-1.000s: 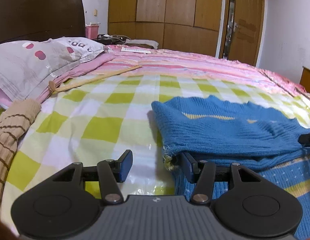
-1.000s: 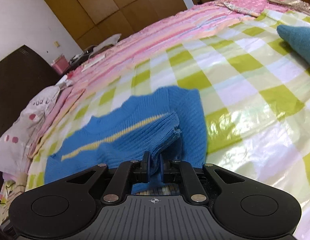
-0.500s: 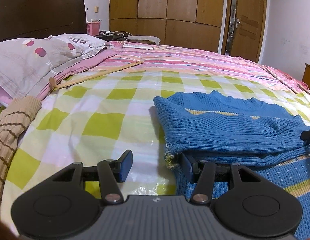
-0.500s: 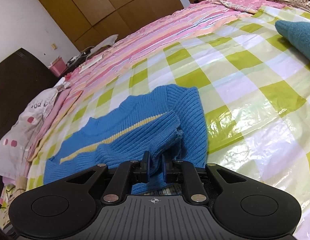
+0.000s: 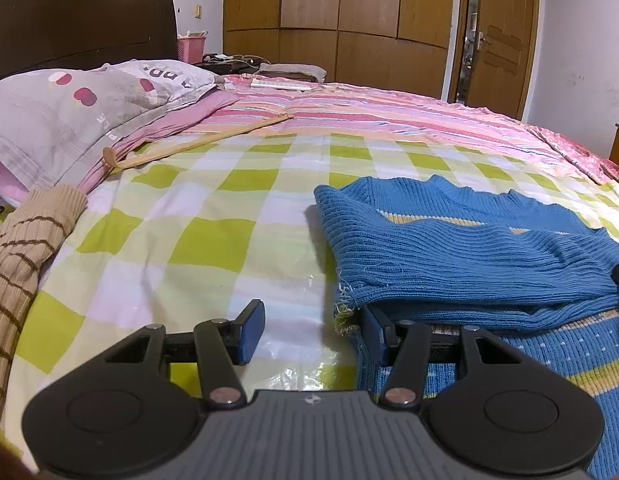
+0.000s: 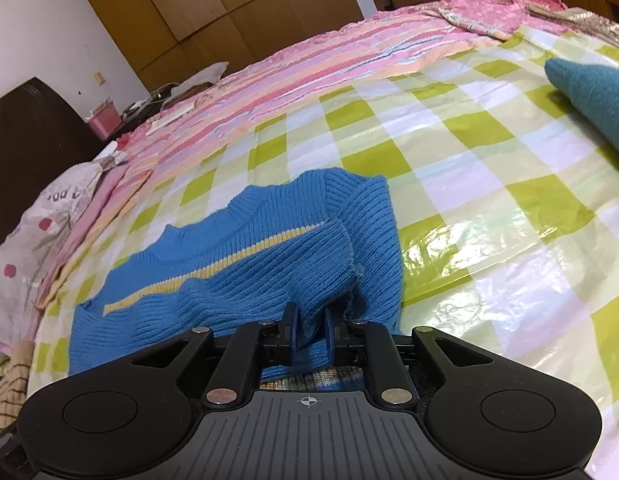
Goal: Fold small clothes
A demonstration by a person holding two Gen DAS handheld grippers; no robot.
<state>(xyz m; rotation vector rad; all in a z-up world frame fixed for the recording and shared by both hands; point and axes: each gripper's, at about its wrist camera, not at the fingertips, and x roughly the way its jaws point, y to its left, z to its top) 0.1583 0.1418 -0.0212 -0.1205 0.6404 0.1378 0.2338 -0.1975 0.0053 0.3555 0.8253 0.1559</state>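
A small blue knit sweater (image 5: 461,256) with a yellow chest stripe lies on the green-checked plastic sheet (image 5: 213,240), its sleeve folded across the body. My left gripper (image 5: 311,330) is open and empty at the sweater's left edge, its right finger touching the frayed hem. In the right wrist view the sweater (image 6: 245,264) lies just ahead, and my right gripper (image 6: 309,332) is shut on a fold of the sleeve fabric, low over the sweater.
A beige striped garment (image 5: 25,248) lies at the left edge. A grey pillow (image 5: 69,120) and a wooden stick (image 5: 197,144) lie beyond. A teal garment (image 6: 589,92) lies at the far right. A pink striped quilt (image 5: 389,120) covers the far bed.
The right gripper has lowered the folded sleeve onto the sweater body; the fabric now lies flatter. The left gripper has stayed open in place.
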